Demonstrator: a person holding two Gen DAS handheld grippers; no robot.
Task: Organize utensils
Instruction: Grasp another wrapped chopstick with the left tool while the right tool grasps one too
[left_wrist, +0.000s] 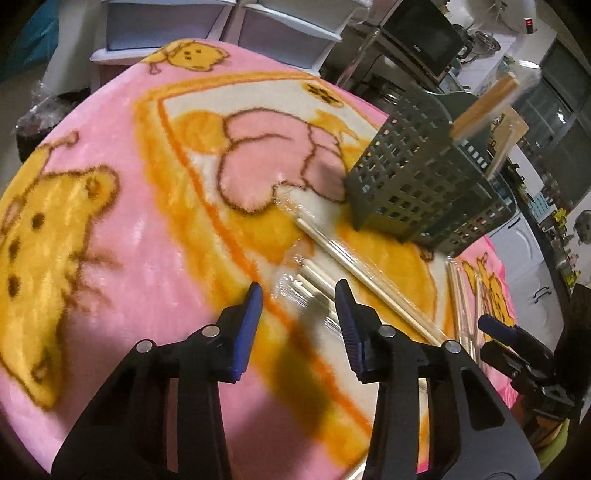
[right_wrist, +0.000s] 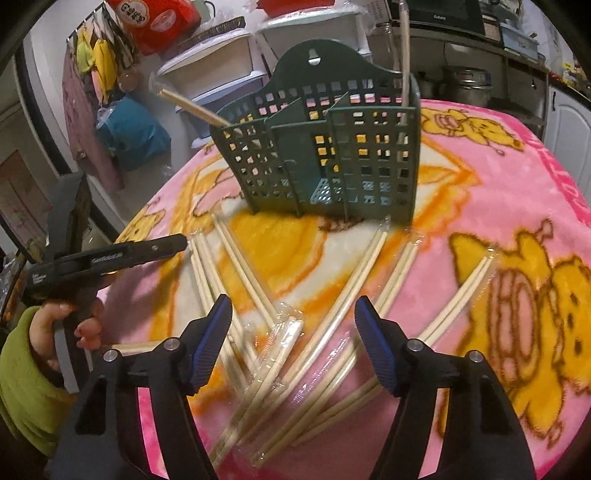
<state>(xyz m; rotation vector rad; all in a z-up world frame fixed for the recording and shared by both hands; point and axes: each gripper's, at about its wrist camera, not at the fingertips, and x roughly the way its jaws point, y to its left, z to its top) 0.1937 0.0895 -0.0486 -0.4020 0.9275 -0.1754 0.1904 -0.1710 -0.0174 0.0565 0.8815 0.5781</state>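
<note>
A dark green slotted utensil holder (left_wrist: 417, 184) (right_wrist: 325, 155) stands on a pink cartoon-print blanket (left_wrist: 129, 221) (right_wrist: 517, 177). Wrapped wooden chopsticks (right_wrist: 192, 107) lean out of its left and right compartments. Several more plastic-wrapped chopsticks (right_wrist: 280, 347) lie scattered on the blanket in front of it. My left gripper (left_wrist: 298, 295) hovers open over the end of one wrapped pair (left_wrist: 317, 282), and its pads are clear of it. My right gripper (right_wrist: 293, 302) is open above the middle of the pile, gripping nothing. Each gripper shows in the other's view: the right (left_wrist: 495, 325), the left (right_wrist: 177, 242).
A hand in a green sleeve (right_wrist: 29, 369) holds the left gripper. White plastic drawers (left_wrist: 280, 29) and a microwave (left_wrist: 424, 40) stand behind the table. Clothes (right_wrist: 99, 55) hang at the far left. The blanket's rounded edge drops off at the left and back.
</note>
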